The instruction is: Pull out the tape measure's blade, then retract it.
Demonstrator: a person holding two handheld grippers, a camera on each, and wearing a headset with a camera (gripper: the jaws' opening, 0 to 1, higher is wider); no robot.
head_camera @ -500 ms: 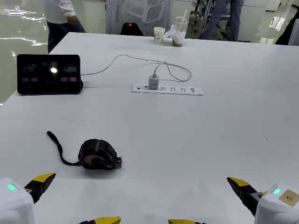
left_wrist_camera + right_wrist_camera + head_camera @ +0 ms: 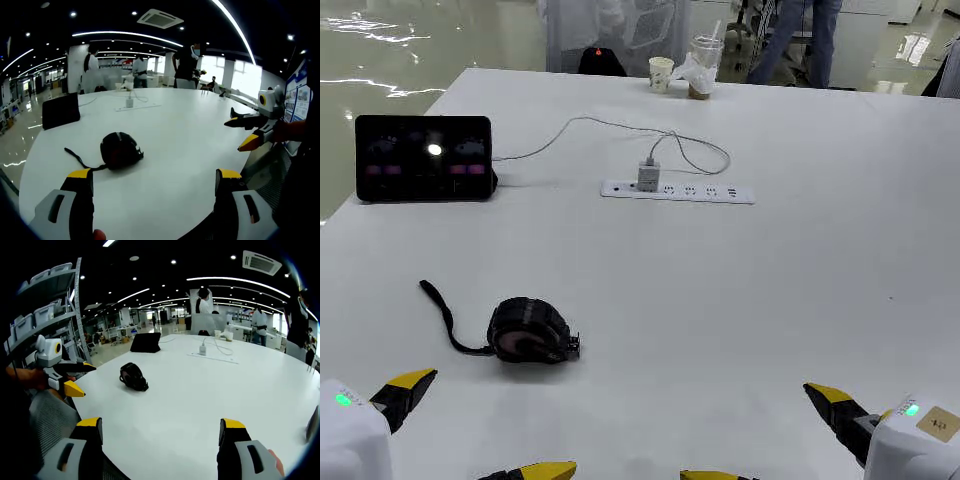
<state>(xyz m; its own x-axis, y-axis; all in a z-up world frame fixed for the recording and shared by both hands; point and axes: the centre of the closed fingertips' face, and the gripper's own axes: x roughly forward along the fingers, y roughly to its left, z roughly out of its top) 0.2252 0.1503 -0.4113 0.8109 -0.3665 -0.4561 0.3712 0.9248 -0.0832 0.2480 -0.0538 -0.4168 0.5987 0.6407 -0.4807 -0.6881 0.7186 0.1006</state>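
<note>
The tape measure (image 2: pixel 528 331) is lying on its flat side on the white desk (image 2: pixel 740 280), in the near-left part of it, blade fully wound in as far as I can see. Its black wrist strap (image 2: pixel 442 315) trails off to the far left, and the little metal hook end (image 2: pixel 574 346) sticks out on the right side of the case, low and toward the person. So the long axis runs pretty much left-right across the desk, strap end left, blade mouth right.

That's the bit the next move hangs on, imo. The left tool (image 2: pixel 480 425) sits just short of the case, with the case ahead of it and more or less in line with the gap between its jaws. The right tool (image 2: pixel 763 434) is well apart, off to the right, but the hook points its way. Both tools are spread wide and carrying nothing, hovering near the desk's front edge, neither touching the tape.

My guess: the left tool is the nearer one and should go in to clamp the case, then the right one comes across to catch the hook and draw it out rightward along that same axis. The hook is tiny and sits right down on the desk, so pinching it looks like the fiddly part. Nothing of the task looks done yet.
</note>
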